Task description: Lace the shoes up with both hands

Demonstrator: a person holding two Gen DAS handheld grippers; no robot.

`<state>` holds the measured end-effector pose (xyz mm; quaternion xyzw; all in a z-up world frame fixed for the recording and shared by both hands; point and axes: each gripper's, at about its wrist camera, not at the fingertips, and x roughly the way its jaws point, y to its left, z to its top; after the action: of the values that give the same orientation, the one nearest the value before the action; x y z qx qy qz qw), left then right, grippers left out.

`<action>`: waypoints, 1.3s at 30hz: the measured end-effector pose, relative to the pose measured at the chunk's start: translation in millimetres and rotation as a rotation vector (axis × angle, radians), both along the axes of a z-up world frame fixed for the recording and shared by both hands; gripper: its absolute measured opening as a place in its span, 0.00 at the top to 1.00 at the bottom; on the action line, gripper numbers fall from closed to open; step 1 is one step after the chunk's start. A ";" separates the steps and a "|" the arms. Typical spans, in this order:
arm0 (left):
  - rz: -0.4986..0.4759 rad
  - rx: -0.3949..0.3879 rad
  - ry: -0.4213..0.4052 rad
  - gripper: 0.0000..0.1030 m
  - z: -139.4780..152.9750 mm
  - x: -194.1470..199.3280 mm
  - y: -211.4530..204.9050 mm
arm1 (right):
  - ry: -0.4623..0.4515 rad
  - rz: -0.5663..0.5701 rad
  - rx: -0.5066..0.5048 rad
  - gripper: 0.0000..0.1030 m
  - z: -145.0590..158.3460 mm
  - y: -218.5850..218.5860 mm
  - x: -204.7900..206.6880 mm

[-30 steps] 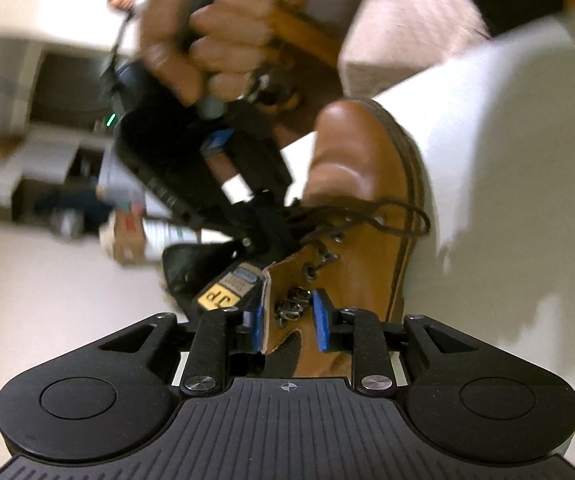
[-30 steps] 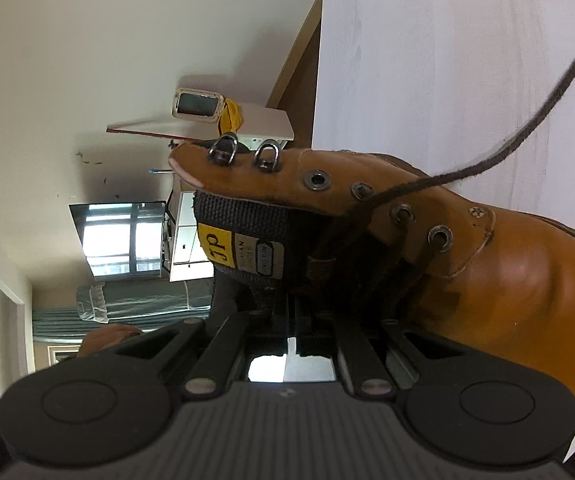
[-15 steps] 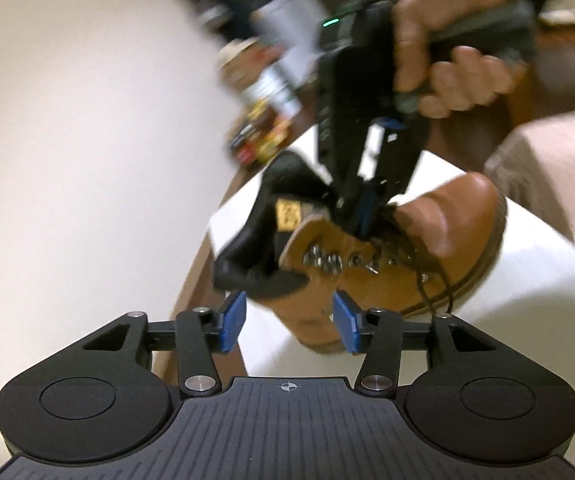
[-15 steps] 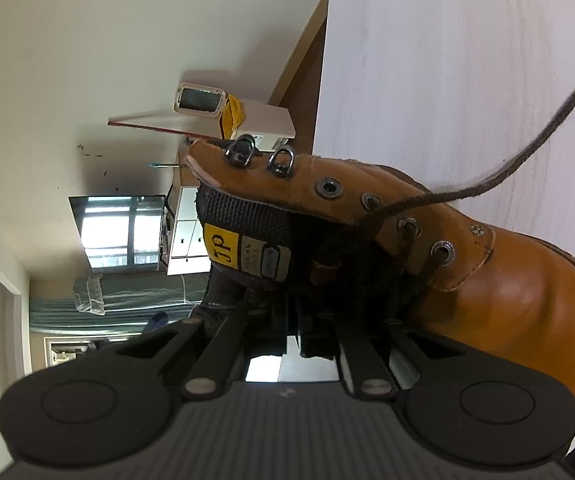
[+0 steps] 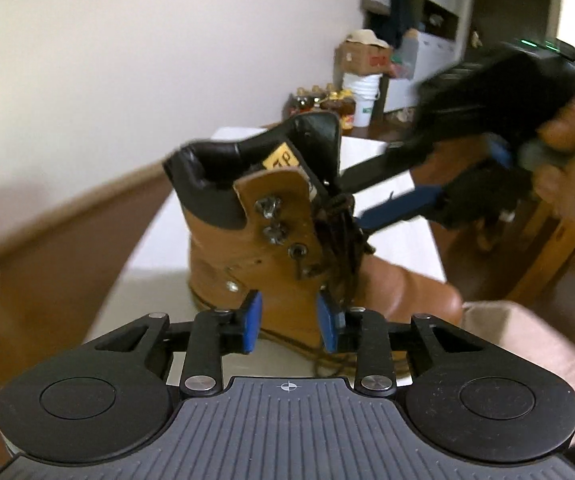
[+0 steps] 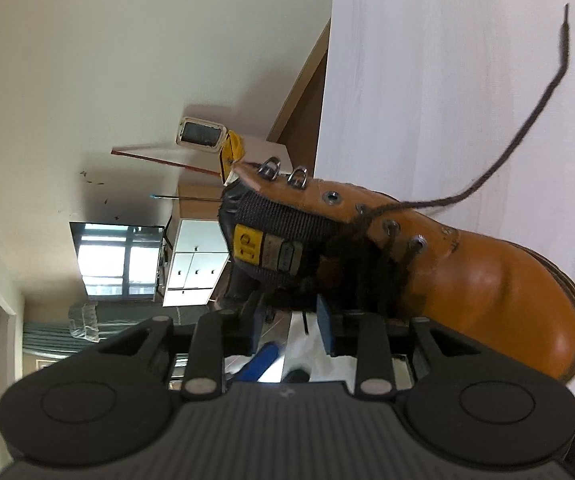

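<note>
- The brown boot (image 5: 287, 264) stands on the white table (image 5: 399, 236).
- The left hand-held gripper (image 5: 289, 322) has just been closing; nothing sits between its part-open pads.
- The right hand-held gripper (image 6: 289, 324) has just been opening near the dark lace (image 6: 527, 120), seemingly not holding it.

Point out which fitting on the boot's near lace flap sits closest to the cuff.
The topmost metal hook on the tan flap, just under the black padded collar. A second hook sits below it, then round eyelets.
</note>
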<state>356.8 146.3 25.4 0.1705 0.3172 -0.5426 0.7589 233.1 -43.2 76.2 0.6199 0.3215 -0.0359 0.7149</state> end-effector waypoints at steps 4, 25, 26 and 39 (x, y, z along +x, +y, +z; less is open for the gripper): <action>0.022 -0.042 0.089 0.75 -8.4 12.0 -10.7 | 0.012 -0.007 -0.019 0.64 9.4 4.5 -17.7; 0.146 0.510 0.026 0.98 -33.4 -10.8 138.4 | 0.104 -0.128 -0.014 0.60 -9.6 -27.7 -75.8; 0.163 0.550 0.030 0.98 -38.1 -12.6 151.1 | 0.107 -0.133 -0.013 0.60 -11.3 -27.8 -76.6; 0.216 0.656 0.027 0.98 -40.4 -28.8 175.1 | 0.126 -0.184 -0.109 0.58 -14.9 -39.6 -80.3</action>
<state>328.0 321.4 -15.0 0.3636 0.5008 -0.3304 0.7126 152.9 -82.7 61.3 0.6034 0.3050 -0.1574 0.7197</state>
